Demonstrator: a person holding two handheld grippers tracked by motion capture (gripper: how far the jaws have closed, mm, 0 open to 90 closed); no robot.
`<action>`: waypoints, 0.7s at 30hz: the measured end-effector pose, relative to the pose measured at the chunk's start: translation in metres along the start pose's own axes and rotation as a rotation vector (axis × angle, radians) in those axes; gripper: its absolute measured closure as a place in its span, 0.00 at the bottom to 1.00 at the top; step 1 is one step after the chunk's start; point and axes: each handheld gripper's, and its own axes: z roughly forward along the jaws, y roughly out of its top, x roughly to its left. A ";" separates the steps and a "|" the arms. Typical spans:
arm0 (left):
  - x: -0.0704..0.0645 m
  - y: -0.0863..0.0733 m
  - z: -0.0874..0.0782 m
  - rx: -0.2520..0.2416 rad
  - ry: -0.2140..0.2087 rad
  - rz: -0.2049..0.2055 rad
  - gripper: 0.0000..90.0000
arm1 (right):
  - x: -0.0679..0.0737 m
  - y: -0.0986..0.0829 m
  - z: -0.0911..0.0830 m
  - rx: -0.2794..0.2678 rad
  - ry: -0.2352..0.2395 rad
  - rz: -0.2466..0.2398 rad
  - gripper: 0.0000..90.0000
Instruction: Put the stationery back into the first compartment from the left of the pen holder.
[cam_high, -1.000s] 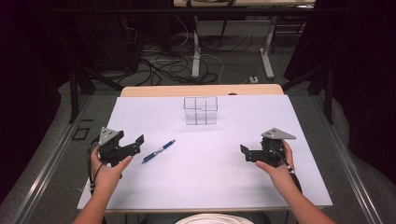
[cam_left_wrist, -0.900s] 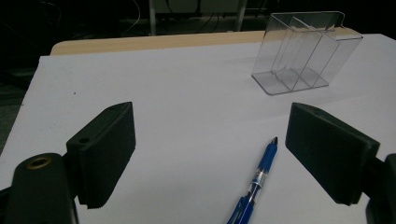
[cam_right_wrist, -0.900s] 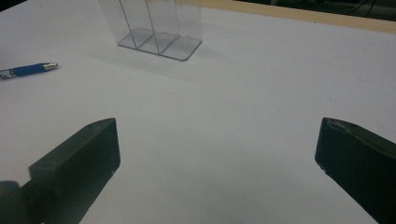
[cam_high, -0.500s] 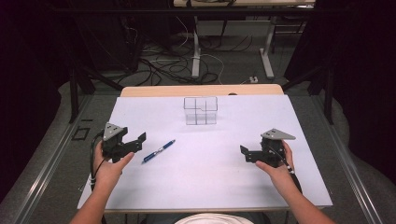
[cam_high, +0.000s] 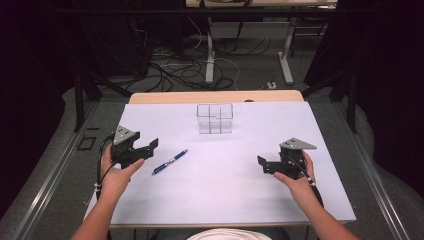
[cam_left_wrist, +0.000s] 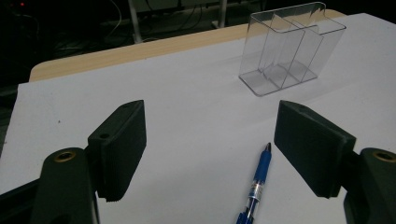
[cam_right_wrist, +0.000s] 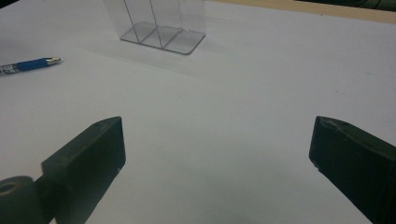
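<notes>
- One pen (cam_high: 169, 162) lies flat on the white worktop (cam_high: 225, 200), left of centre in the high view, tip toward the upper right. In the left gripper view it sits at the bottom edge, right of centre, tip pointing up the frame.
- Left gripper (cam_high: 145, 148): jaws wide apart, holding nothing, just left of the pen and aimed at it. In its own view the pen tip lies just inside the right jaw, not touching.
- Right gripper (cam_high: 262, 164): jaws wide apart, empty, at the right of the high view, well apart from the pen.
- One clear holder (cam_high: 215, 118) stands upright at upper centre of the high view, near the worktop's far edge. It is divided into compartments, and all appear empty.
- Handling judgement: the pen looks light, stiff and slim, with a smooth blue barrel likely to roll or slip. Best taken across the barrel near mid-length, jaws square to it, clear of the metal tip and the transparent section.
- The holder appears to be thin, light plastic; a nudge could tip or slide it.
- Count: one pen, one holder, two grippers.
</notes>
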 end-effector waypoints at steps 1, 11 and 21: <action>0.000 0.001 0.001 0.005 0.001 0.005 0.28 | 0.000 0.000 0.000 0.001 0.003 -0.001 0.04; 0.000 0.008 0.010 0.074 -0.012 0.008 0.32 | -0.001 -0.001 0.001 0.009 0.005 0.000 0.06; 0.001 0.015 0.018 0.136 -0.001 0.067 0.32 | -0.002 -0.002 0.003 0.008 0.011 -0.013 0.06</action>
